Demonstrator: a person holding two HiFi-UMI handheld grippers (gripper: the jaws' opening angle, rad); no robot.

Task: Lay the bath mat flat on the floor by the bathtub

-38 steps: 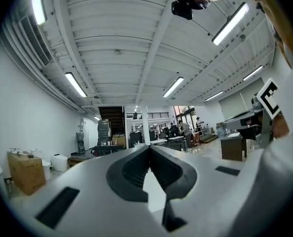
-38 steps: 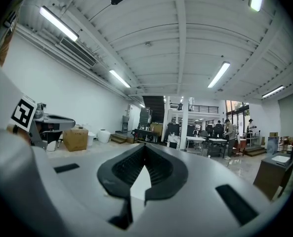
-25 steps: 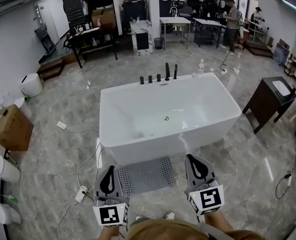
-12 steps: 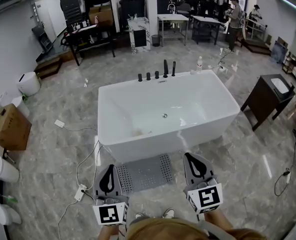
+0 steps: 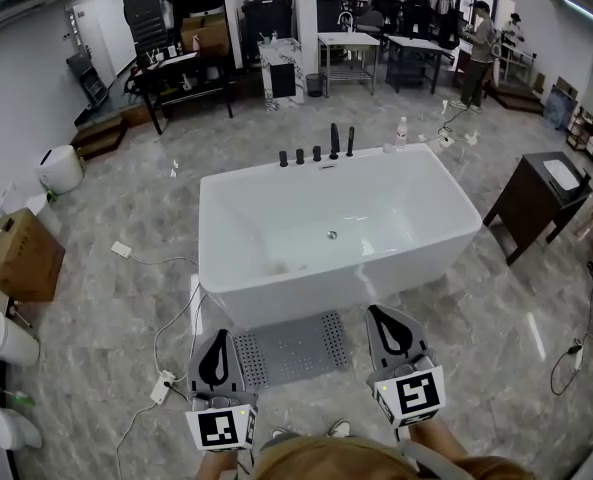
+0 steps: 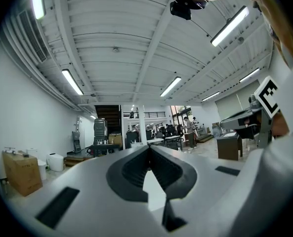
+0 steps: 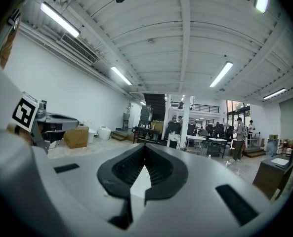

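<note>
Grey bath mat [image 5: 291, 349] flat on floor against bathtub [image 5: 336, 233] near side; left gripper [image 5: 216, 338] and right gripper [image 5: 386, 315] closed, empty, flanking it; risk: forward step rumpling mat's near edge.

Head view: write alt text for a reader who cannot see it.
A grey bath mat lies flat on the marble floor beside the near side of a white bathtub. The left gripper and right gripper, both shut and empty, are held out on either side of the mat.
</note>
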